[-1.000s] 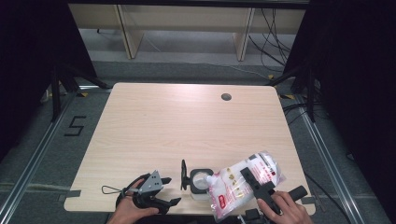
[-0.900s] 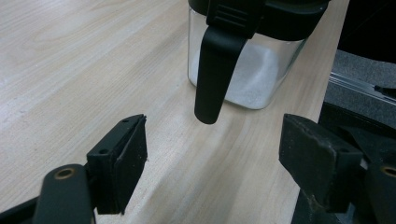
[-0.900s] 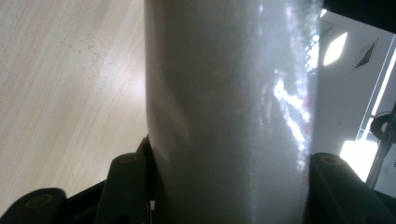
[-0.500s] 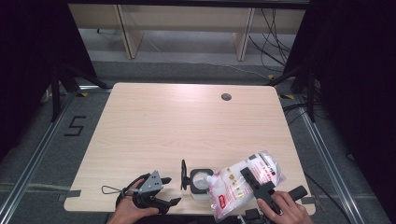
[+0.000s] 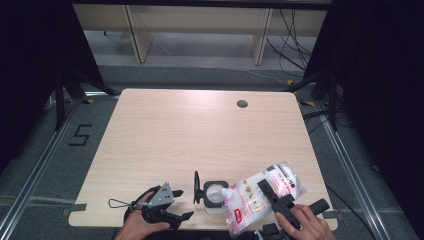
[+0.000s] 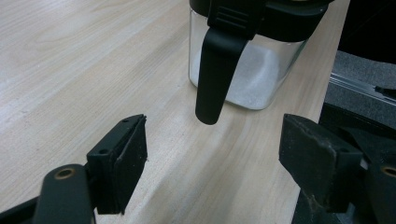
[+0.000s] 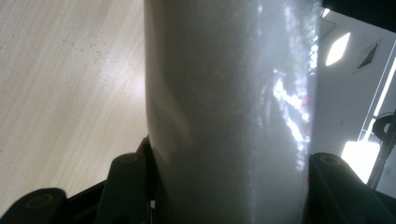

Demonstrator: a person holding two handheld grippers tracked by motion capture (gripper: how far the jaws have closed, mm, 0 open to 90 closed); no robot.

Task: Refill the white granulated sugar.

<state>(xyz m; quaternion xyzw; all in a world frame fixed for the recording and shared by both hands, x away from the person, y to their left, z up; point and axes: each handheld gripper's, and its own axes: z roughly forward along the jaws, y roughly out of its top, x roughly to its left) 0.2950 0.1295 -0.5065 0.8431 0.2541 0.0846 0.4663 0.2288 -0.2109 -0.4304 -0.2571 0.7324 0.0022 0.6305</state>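
Nothing moved: right gripper (image 5: 274,196) tilts white-filled pouch (image 5: 260,195) over jar (image 5: 216,194).

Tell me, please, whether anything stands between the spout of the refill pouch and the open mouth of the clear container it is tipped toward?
Nothing visible does. The right gripper is shut on the pouch, whose spout already sits at the mouth of the container. The lid is flipped up on the far side from the pouch. The left gripper waits open beside it.
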